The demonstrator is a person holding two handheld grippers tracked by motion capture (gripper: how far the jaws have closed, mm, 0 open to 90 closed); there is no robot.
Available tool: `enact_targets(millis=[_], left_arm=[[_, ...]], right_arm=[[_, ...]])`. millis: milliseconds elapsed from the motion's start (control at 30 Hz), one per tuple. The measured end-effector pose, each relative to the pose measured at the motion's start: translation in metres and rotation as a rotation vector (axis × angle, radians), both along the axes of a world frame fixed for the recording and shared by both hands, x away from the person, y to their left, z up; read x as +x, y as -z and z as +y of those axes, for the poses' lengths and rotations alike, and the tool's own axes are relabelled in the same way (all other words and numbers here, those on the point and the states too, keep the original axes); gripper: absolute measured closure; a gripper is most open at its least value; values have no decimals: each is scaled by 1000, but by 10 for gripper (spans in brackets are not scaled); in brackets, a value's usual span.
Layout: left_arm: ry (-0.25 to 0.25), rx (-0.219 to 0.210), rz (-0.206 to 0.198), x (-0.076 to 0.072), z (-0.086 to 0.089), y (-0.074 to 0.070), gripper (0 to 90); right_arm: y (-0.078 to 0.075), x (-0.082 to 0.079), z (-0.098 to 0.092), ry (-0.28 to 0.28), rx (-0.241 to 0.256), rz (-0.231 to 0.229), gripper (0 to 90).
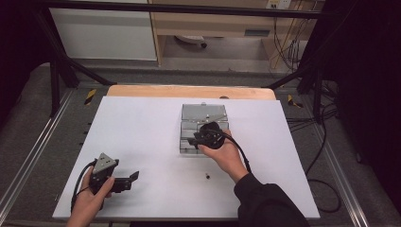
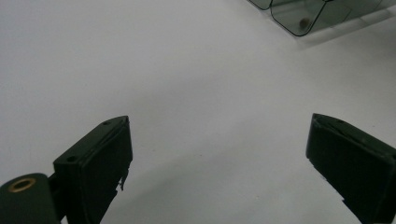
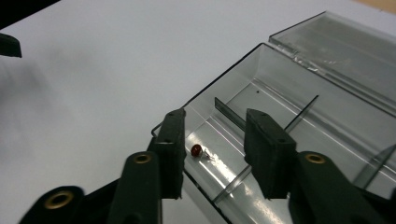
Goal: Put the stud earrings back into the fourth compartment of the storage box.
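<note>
Right tongs (image 3: pixel 212 149) are hanging over the near corner of the clear plastic box (image 3: pixel 280 93), jaws apart with a gap between them and nothing clamped. Right in that gap, down on the floor of the box's corner compartment, sits a tiny red bead-like part (image 3: pixel 196 150) with a little wire tail, close to the left jaw but not pinched by it as far as I can tell. The box is one of those divider organisers, thin partition walls inside, lid (image 3: pixel 336 44) flipped open and lying flat behind it. In the high view the right tongs (image 1: pixel 195 140) are over the front left part of the box (image 1: pixel 204 115), which sits around the middle of the white tabletop (image 1: pixel 142 132).

Left tongs (image 2: pixel 217 163) are wide open too, nothing between the jaws, just bare tabletop under them. In the high view they (image 1: pixel 133 178) are low near the front left of the tabletop, well apart from the box, pointing roughly toward it. The left gripper view catches a rounded corner of the box (image 2: pixel 299 18) way off at the top edge.

One more small dark bit (image 1: pixel 207 176) lies loose on the tabletop just in front of the box, beside the right forearm (image 1: pixel 236 165). Too small to say what it is.
</note>
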State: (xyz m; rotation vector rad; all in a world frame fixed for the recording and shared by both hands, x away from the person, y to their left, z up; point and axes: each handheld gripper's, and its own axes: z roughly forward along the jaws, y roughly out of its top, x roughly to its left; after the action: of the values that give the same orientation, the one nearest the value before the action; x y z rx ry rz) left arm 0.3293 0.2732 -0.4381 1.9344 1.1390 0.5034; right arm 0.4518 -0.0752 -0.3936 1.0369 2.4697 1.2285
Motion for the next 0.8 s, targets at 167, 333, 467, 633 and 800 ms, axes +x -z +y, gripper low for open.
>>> enact_targets(millis=[167,333,467,633,800], left_arm=[[-6,6,-4,0,2,0,74],[-4,17,-6,0,0,-1,75],[-4,23,-5,1,0,0,75],[-1,24,-2,1,1,0,76],[-1,19,-7,0,0,-1,76]], right_arm=[[-10,-20,-16,27,34,-31,411],[-2,-45,-34,73,40,-61,286],[12,-62,-47,91,22,-47,192],[26,-79,-55,91,-3,8,158],[37,-94,-49,66,-43,28,312]])
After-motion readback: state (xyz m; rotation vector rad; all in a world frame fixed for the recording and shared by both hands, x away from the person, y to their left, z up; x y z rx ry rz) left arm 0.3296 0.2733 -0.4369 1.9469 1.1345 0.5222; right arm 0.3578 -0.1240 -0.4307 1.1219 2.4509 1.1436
